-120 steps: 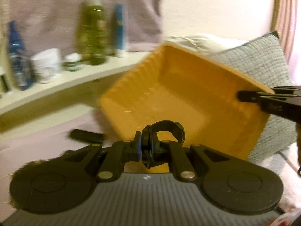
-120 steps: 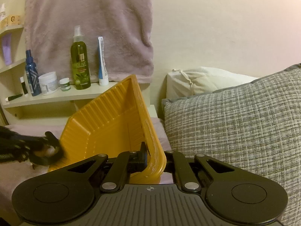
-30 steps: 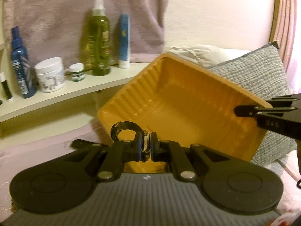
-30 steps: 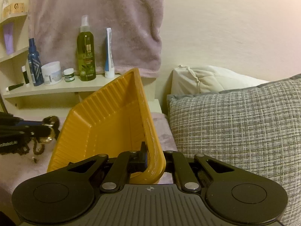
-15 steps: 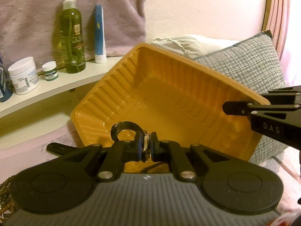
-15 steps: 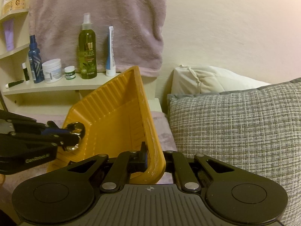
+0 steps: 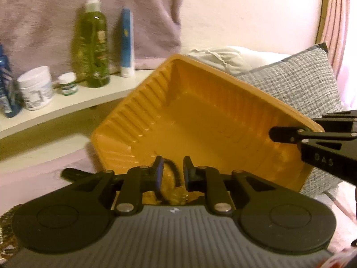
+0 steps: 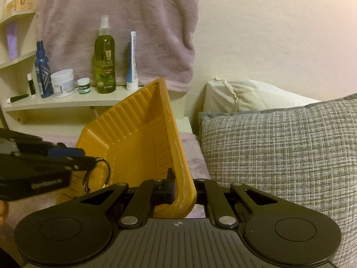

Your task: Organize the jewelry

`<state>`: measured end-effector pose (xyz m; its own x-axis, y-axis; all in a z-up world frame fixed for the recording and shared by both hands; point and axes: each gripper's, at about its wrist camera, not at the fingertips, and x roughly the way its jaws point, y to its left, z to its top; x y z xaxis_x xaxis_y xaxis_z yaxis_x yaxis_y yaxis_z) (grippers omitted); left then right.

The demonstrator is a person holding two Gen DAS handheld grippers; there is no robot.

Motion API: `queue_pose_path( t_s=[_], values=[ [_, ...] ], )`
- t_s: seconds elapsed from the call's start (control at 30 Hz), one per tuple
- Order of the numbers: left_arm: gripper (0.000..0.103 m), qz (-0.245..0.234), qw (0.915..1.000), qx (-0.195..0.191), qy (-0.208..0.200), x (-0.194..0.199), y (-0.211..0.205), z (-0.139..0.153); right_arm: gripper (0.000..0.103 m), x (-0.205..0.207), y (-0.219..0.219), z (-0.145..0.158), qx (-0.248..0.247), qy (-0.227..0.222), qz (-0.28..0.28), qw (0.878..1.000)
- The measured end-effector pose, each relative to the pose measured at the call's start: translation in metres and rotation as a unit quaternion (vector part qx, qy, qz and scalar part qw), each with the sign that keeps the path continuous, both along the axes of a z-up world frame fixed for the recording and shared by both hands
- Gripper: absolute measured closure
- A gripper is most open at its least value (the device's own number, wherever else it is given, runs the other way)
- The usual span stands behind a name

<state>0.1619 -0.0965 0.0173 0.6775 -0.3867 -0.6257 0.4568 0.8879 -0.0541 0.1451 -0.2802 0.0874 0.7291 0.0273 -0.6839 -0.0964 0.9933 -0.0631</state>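
A yellow ribbed plastic tray (image 7: 133, 120) is tipped up on the bed, its open side facing my left gripper. My right gripper (image 8: 184, 183) is shut on the tray's near rim (image 8: 176, 147); in the left wrist view it reaches in from the right (image 7: 290, 131). My left gripper (image 7: 173, 169) sits at the tray's low edge with its jaws opening. A dark band-like bracelet (image 7: 173, 175) hangs loose between the pads. In the right wrist view the bracelet (image 8: 108, 169) dangles below the left gripper (image 8: 89, 159), in front of the tray's inside.
A grey woven pillow (image 8: 279, 156) and a white pillow (image 8: 245, 96) lie right of the tray. A shelf (image 8: 67, 103) behind holds a green spray bottle (image 8: 104, 67), jars and tubes under a hanging towel (image 8: 133, 22). A black item (image 7: 71, 173) lies on the pink bedding.
The left gripper's jaws have parted. The bracelet, earlier pinched with its loop standing above the fingertips, has slipped down between them. The right gripper and tray have stayed put.
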Motion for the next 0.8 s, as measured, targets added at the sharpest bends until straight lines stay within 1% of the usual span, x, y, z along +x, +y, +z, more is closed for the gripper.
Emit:
queue_pose_path(
  t_s=[0.2, 0.4, 0.6, 0.8],
  values=[
    [0.087, 0.04, 0.999, 0.017, -0.007, -0.007, 0.033, 0.002, 0.096, -0.001, 0.0, 0.001, 0.002, -0.002, 0.0, 1.0],
    [0.086, 0.092, 0.9953, 0.03, -0.004, -0.016, 0.073, -0.003, 0.096, -0.001, 0.0, 0.001, 0.001, -0.003, 0.0, 1.0],
    [0.083, 0.148, 0.988, 0.044, -0.006, -0.029, 0.11, -0.008, 0.096, -0.002, 0.0, 0.001, 0.004, -0.002, -0.002, 1.0],
    [0.081, 0.204, 0.9772, 0.056, -0.009, -0.049, 0.148, -0.017, 0.096, -0.003, 0.0, 0.0, 0.004, -0.004, -0.004, 1.0]
  ],
)
